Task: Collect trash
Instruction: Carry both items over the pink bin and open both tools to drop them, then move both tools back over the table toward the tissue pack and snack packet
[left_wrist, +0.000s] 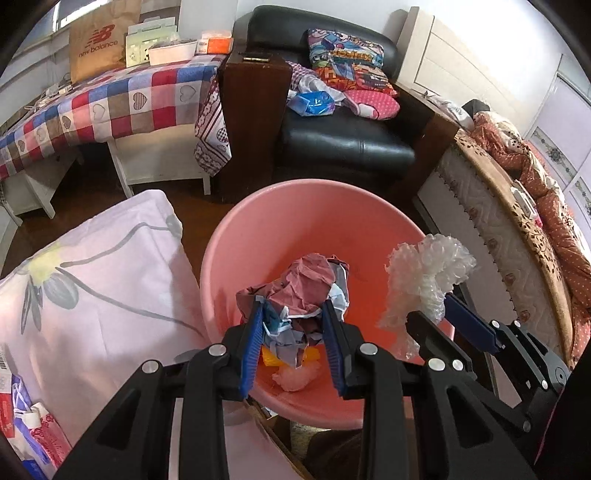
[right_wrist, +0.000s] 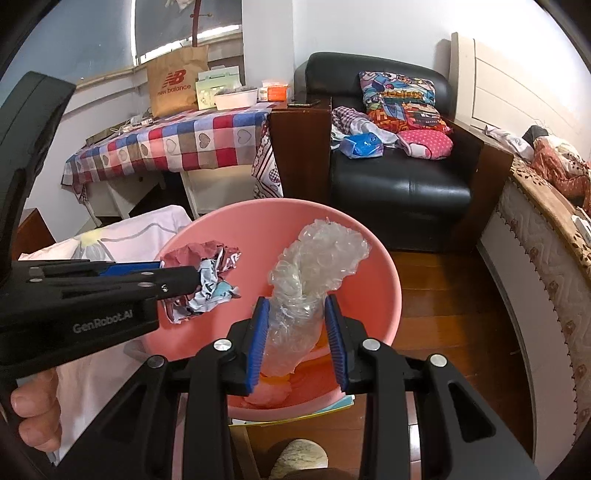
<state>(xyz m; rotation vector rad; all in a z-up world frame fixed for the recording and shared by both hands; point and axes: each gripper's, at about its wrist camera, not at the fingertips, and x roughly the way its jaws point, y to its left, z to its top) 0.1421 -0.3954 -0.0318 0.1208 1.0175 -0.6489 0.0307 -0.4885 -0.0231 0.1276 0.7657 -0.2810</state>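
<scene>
A pink plastic basin (left_wrist: 258, 236) sits below both grippers; it also shows in the right wrist view (right_wrist: 376, 280). My left gripper (left_wrist: 293, 317) is shut on a crumpled wad of maroon and printed paper (left_wrist: 306, 284) and holds it over the basin; the wad also shows in the right wrist view (right_wrist: 207, 273). My right gripper (right_wrist: 297, 314) is shut on a scrunched clear bubble wrap (right_wrist: 317, 266), held over the basin's right side; the wrap also shows in the left wrist view (left_wrist: 424, 273). Yellow and pale pink scraps (left_wrist: 295, 373) lie in the basin bottom.
A pink floral cloth (left_wrist: 92, 277) covers the surface to the left. A black armchair (left_wrist: 343, 140) with cushions stands behind the basin. A table with a checked cloth (left_wrist: 110, 99) is at back left. A bed (left_wrist: 517, 206) runs along the right. The floor (right_wrist: 443, 295) is wood.
</scene>
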